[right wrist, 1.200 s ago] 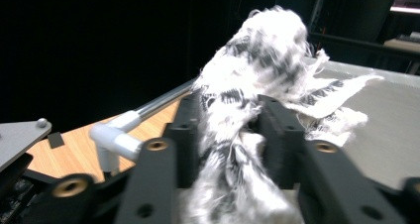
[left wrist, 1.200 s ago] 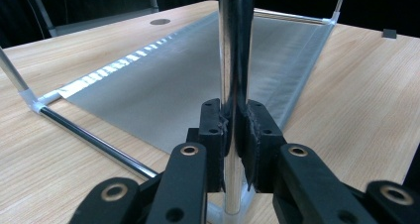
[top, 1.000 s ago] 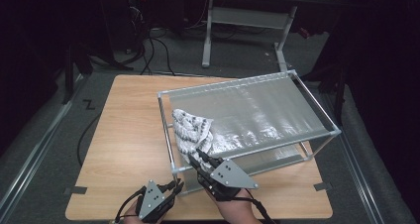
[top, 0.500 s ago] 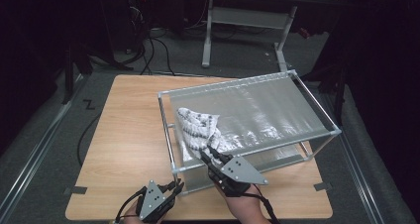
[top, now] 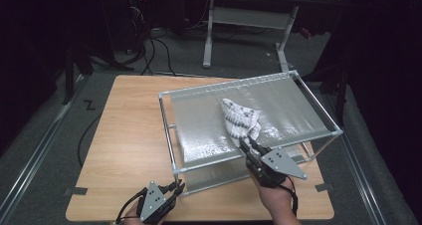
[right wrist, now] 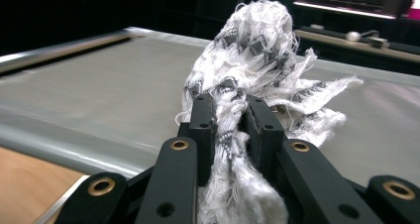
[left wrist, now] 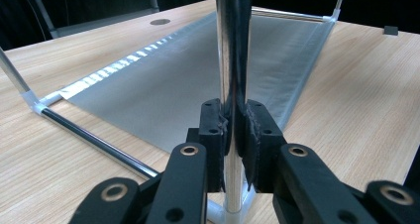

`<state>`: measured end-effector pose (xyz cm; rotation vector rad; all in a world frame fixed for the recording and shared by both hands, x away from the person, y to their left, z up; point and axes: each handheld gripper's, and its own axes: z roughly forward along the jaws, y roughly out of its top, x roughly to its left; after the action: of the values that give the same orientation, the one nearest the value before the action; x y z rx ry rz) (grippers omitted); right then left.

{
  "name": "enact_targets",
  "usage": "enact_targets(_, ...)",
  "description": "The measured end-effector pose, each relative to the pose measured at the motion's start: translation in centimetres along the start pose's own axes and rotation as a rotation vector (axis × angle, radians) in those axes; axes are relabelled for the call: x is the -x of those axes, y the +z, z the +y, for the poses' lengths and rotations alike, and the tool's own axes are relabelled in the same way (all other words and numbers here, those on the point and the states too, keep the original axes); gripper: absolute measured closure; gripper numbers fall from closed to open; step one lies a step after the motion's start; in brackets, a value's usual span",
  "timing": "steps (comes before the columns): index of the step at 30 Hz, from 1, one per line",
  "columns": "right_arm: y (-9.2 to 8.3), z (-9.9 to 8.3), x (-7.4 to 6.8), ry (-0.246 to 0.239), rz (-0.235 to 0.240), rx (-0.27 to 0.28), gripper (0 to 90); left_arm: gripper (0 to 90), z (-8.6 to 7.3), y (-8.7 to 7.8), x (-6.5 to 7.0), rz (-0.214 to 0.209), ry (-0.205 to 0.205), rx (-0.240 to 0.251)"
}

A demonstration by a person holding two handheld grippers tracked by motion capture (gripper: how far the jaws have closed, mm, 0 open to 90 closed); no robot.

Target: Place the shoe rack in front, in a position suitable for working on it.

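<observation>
A silver sheet (top: pixel 199 125) hangs in a metal rack frame (top: pixel 231 85) on the wooden table. On the sheet lies a white cloth with a dark pattern (top: pixel 240 118), bunched and frayed. My right gripper (top: pixel 247 146) is at the rack's near edge, shut on the cloth's near end. The right gripper view has the cloth (right wrist: pixel 252 50) squeezed between the pads of that gripper (right wrist: pixel 230 110) and standing up beyond them. My left gripper (top: pixel 178 186) sits at the rack's near left corner. In the left gripper view it (left wrist: pixel 233 120) is shut on the upright corner post (left wrist: pixel 232 45).
The wooden table (top: pixel 124 135) has bare room left of the rack. Small tape marks lie at its near corners. Behind the table, cables (top: pixel 154 51) run over the floor beside a white desk leg (top: pixel 209 36). The surroundings are dark.
My right gripper has carried the cloth to the right across the sheet, from the rack's left side to its middle. The left gripper has stayed on the corner post.
</observation>
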<state>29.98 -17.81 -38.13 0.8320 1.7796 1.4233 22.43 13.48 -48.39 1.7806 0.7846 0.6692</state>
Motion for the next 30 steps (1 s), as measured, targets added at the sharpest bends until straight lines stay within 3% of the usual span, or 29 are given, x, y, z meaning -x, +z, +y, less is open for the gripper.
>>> enact_targets(9, -1.6, -0.9, 4.9, 0.014, -0.158, -0.015, 76.9, 79.7, 0.0, 0.0, 0.0, -0.003, -0.002, 0.000)
enact_targets(18, -3.3, -1.7, 10.1, 0.071, -0.309, -0.023, 76.8, 79.7, 0.0, 0.0, -0.1, -0.007, -0.003, -0.001)
enact_targets(26, -4.9, -2.2, 13.4, 0.098, -0.439, -0.022, 76.9, 79.7, 0.0, 0.0, -0.1, -0.010, -0.005, -0.001)
enact_targets(30, -5.8, -2.4, 14.6, 0.128, -0.475, -0.016, 77.0, 79.7, 0.0, 0.0, -0.1, -0.010, -0.006, -0.001)
